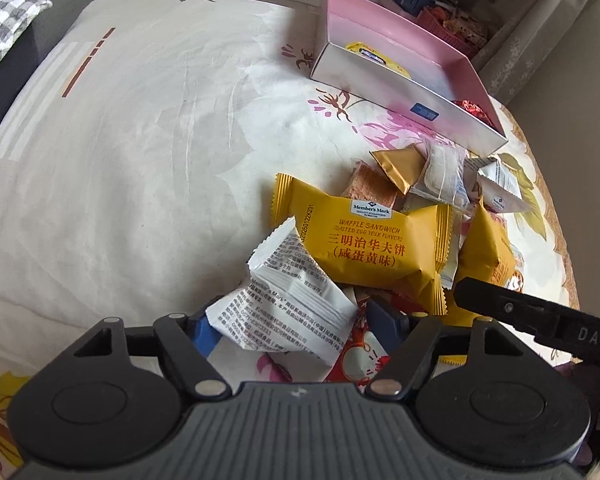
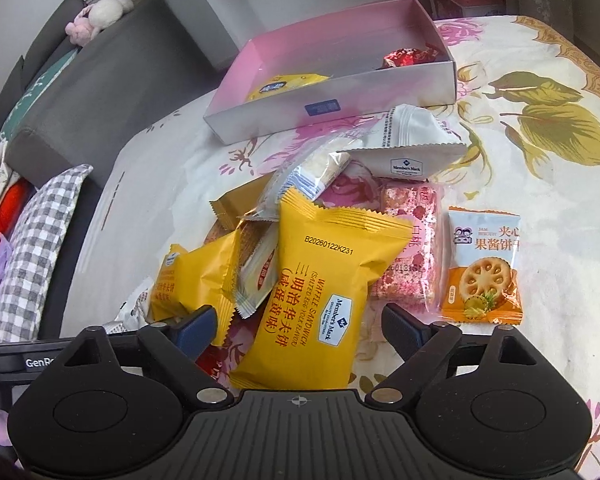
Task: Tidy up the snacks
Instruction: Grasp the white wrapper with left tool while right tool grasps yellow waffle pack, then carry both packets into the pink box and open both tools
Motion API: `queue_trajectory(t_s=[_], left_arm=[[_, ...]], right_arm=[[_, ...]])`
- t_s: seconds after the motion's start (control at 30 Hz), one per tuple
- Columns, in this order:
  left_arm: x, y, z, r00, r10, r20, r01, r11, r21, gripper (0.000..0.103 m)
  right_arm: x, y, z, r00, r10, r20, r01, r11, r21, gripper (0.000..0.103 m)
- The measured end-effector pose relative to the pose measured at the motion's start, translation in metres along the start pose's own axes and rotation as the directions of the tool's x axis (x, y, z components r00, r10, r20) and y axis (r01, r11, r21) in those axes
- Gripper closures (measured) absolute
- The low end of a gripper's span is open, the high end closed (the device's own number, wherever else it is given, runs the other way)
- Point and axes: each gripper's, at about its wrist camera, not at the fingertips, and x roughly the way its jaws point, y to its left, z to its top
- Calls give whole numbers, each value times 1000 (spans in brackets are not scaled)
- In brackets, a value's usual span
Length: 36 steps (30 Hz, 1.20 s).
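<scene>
Yellow waffle sandwich packet (image 2: 320, 292) lies between the right gripper (image 2: 300, 326) fingers, pads apart from it; left gripper (image 1: 296, 320) half-open straddles a white packet (image 1: 288, 300), ungripped, likely bound for the pink box (image 2: 340, 92).

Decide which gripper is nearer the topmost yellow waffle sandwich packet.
Right. The right gripper straddles the yellow waffle sandwich packet, fingers either side; the left gripper sits short of it, around a white packet.

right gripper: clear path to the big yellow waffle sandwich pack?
Probably yes. The yellow waffle sandwich pack lies on top of the pile, its lower end already between the right gripper's open fingers, with nothing covering it. The fingers do not touch it yet.
</scene>
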Motion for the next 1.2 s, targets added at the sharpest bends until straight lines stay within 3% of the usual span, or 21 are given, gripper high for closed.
queue_trajectory(t_s=[0.03, 0.2, 0.3, 0.67, 1.2], left_arm=[[-1, 2, 1, 1000, 2, 6, -2, 1000, -9, 37], [-2, 6, 2, 1000, -5, 14, 5, 999, -35, 39], [-2, 3, 3, 1000, 7, 14, -6, 1000, -20, 40], [-8, 1, 4, 1000, 8, 9, -8, 1000, -1, 43], [-36, -10, 11, 995, -74, 67, 72, 997, 28, 44]], right_arm=[[1, 0, 0, 1000, -11, 2, 11, 1000, 4, 21], [-1, -1, 0, 999, -39, 2, 39, 999, 14, 57], [-2, -1, 0, 999, -37, -8, 38, 999, 16, 61], [-15, 3, 5, 1000, 9, -15, -9, 999, 33, 62], [-44, -1, 26, 996, 72, 55, -76, 994, 80, 62]])
